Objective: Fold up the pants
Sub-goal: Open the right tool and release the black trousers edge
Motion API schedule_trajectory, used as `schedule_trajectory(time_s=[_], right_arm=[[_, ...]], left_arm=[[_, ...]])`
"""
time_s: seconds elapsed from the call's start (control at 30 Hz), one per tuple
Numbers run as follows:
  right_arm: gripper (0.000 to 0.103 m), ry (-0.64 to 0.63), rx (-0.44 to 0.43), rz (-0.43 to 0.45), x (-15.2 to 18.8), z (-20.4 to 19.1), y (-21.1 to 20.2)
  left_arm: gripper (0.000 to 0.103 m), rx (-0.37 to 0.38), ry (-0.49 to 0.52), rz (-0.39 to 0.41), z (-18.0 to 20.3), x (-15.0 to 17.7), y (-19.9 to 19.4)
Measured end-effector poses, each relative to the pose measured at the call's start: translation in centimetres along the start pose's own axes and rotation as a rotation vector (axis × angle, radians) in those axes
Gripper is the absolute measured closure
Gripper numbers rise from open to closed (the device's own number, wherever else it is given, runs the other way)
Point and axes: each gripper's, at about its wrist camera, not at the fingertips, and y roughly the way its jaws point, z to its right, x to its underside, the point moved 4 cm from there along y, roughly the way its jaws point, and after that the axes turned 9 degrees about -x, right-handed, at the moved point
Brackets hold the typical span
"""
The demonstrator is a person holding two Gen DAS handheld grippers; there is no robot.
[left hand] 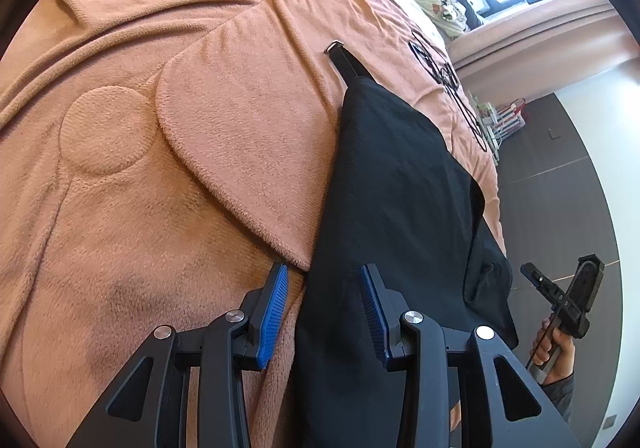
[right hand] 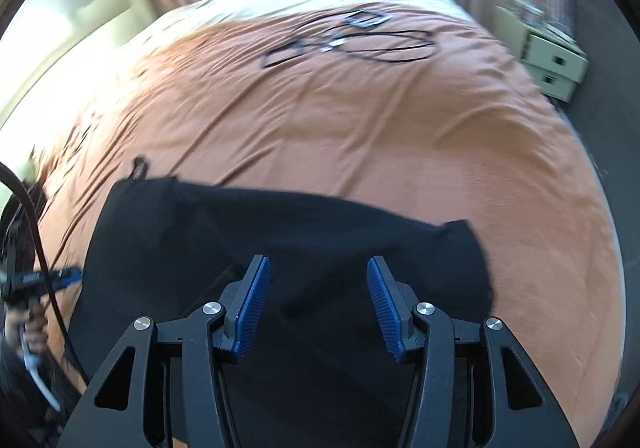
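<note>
Two wrist fisheyes, close, angled down across the bed [left hand: 120, 188]: left along pants [left hand: 392, 188], right facing headboard end; both share pants.

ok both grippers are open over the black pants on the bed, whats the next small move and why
Probably lower the right gripper and close on the black pants beneath it: its jaws stand apart with no cloth pinched, and the pants lie flat on the orange blanket. The left gripper also grips nothing.

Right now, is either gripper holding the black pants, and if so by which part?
Nothing is held. The left gripper and right gripper both stand open above the black pants, which lie flat on the orange blanket.
</note>
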Motion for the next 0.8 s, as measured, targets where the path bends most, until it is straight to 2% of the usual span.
schedule_trajectory(time_s=[0.17, 0.47, 0.5, 0.53, 0.57, 0.6, 0.8], right_arm=[[0.054, -0.077, -0.05, -0.065, 0.4, -1.6, 1.4], [0.054, -0.195, -0.049, -0.18, -0.3, -3.5, 6.0], [0.058, -0.207, -0.046, -0.187, -0.3, -3.7, 6.3], [0.08, -0.22, -0.039, -0.199, -0.3, -3.8, 6.5], [0.094, -0.223, -0.039, -0.213, -0.2, -3.9, 6.8], [0.101, -0.225, -0.037, -0.21, -0.3, -4.0, 6.9], [0.103, -0.187, 0.0, -0.08, -1.8, -2.9, 3.9]], left_arm=[[0.063, 0.0, -0.011, -0.001, -0.3, 0.1, 0.0], [0.063, 0.004, -0.019, -0.004, -0.6, 0.4, -0.3], [0.063, 0.004, -0.02, -0.003, -0.7, 0.4, -0.3], [0.063, 0.004, -0.02, -0.003, -0.7, 0.4, -0.3], [0.063, 0.004, -0.021, -0.003, -0.7, 0.4, -0.3], [0.063, 0.004, -0.022, -0.002, -0.7, 0.3, -0.3], [0.063, 0.004, -0.02, -0.008, -0.4, 0.5, 0.0]])
